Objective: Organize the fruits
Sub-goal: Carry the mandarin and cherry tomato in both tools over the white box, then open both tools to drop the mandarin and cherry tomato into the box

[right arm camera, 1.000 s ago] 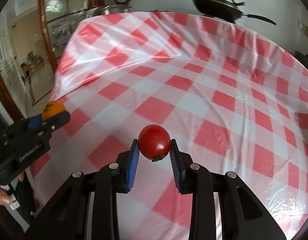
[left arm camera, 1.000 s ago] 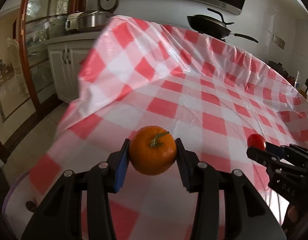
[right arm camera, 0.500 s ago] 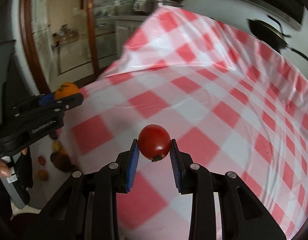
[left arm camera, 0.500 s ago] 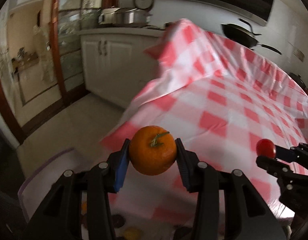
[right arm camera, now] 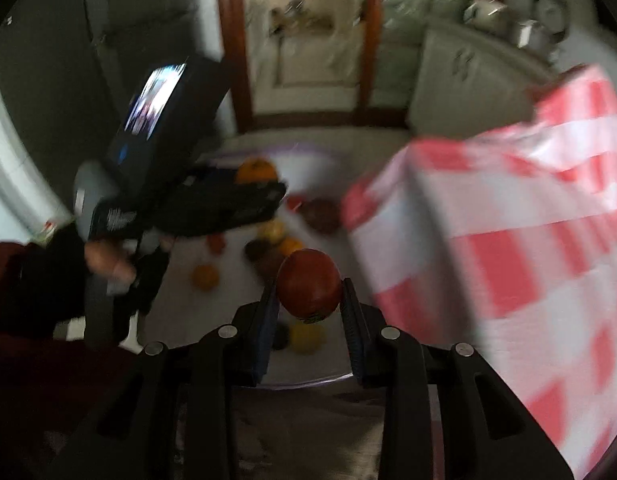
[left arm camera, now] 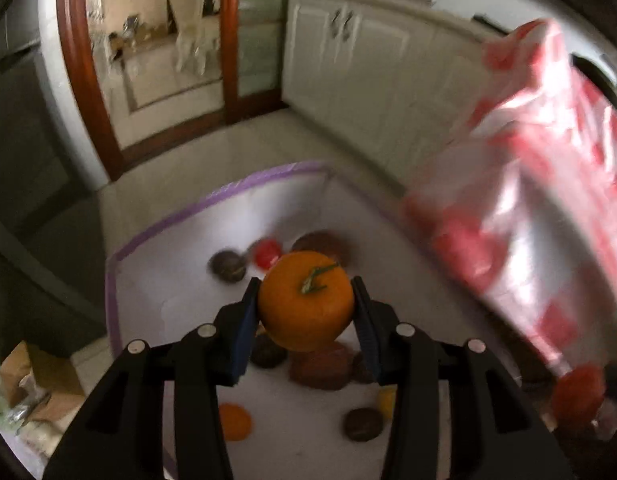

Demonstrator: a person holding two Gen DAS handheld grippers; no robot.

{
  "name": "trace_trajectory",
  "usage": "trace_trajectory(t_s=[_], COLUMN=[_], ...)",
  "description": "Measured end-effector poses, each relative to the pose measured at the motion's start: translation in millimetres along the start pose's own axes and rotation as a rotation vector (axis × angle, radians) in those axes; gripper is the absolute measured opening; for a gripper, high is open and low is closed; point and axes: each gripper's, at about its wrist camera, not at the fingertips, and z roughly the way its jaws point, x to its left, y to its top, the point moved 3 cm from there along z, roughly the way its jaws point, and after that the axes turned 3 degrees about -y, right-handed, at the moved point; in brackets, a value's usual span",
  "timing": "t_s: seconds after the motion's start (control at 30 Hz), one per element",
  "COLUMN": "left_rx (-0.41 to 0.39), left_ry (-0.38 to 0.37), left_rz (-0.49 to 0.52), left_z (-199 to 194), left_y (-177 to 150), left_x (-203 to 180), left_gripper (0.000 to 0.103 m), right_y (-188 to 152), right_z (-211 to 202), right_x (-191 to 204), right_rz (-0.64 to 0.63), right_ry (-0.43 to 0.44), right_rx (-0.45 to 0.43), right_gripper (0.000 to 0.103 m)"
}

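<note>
My left gripper [left arm camera: 306, 304] is shut on an orange mandarin [left arm camera: 306, 300] with a green stem, held in the air over a white bin [left arm camera: 212, 196] with a purple rim. Several fruits lie on the bin's floor, among them a small tomato [left arm camera: 267, 253] and a dark round fruit [left arm camera: 227, 266]. My right gripper [right arm camera: 308, 300] is shut on a red tomato [right arm camera: 309, 286] and hangs above the same bin [right arm camera: 328, 368]. In the right wrist view the left gripper [right arm camera: 264, 188] shows at left with the mandarin [right arm camera: 255, 171] in it. The tomato [left arm camera: 576, 390] appears blurred at the left wrist view's lower right.
The red and white checked tablecloth [left arm camera: 548, 208] hangs down at the right, close beside the bin. White cabinets [left arm camera: 368, 60] and a wood-framed glass door [left arm camera: 156, 52] stand behind on a pale floor. A hand [right arm camera: 108, 264] in a dark sleeve holds the left gripper's handle. Paper bags [left arm camera: 32, 384] lie at left.
Both grippers swung left off the checked table and tipped downward, so the bin of fruit on the floor is now below them. Each still holds its fruit.
</note>
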Motion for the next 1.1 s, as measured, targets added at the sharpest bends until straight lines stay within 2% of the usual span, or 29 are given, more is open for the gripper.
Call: trace_trajectory(t_s=[0.17,0.3,0.4,0.47,0.53,0.63,0.67,0.7,0.73,0.77,0.83,0.9,0.97,1.0,1.03,1.1], left_rx=[0.107,0.173,0.226,0.233,0.230,0.254,0.258,0.252,0.239,0.218,0.170,0.094,0.043,0.027,0.017,0.013], left_ry=[0.066,0.079,0.065,0.051,0.072,0.088,0.089,0.091,0.098,0.118,0.171,0.201,0.175,0.167,0.175,0.185], left_rz=[-0.004,-0.050,-0.082,-0.088,-0.076,-0.078,-0.076,-0.068,-0.059,-0.036,0.009,0.038,0.042,0.041,0.041,0.042], left_z=[30,46,55,54,53,56,56,54,52,48,41,27,17,14,9,6], left_y=[-15,-32,-41,-42,-42,-42,-42,-41,-39,-37,-31,-23,-18,-16,-14,-14], left_x=[17,33,38,38,36,35,33,32,31,28,23,16,11,9,7,4], left_gripper=[0.045,0.045,0.045,0.045,0.045,0.045,0.045,0.046,0.051,0.057,0.075,0.080,0.083,0.092,0.097,0.097], right_y=[-5,-9,-11,-14,-14,-13,-12,-11,-10,-10,-8,-7,-8,-7,-7,-8], right_z=[75,104,114,118,118,111,107,101,94,86,76,65,54,53,49,44], right_x=[13,20,20,18,16,11,8,6,4,3,2,0,-2,-2,-4,-5], right_rz=[-0.048,-0.068,-0.049,-0.038,-0.025,-0.007,-0.002,0.002,0.004,0.005,0.002,0.002,0.012,0.016,0.021,0.024], right_ry=[0.033,0.056,0.055,0.047,0.039,0.021,0.011,-0.003,-0.010,-0.011,-0.010,-0.022,-0.025,-0.027,-0.031,-0.035], right_rx=[0.200,0.277,0.300,0.308,0.306,0.284,0.272,0.252,0.230,0.207,0.178,0.148,0.130,0.125,0.117,0.107], right_gripper=[0.031,0.031,0.031,0.031,0.032,0.036,0.042,0.048,0.060,0.065,0.067,0.072,0.075,0.075,0.076,0.076])
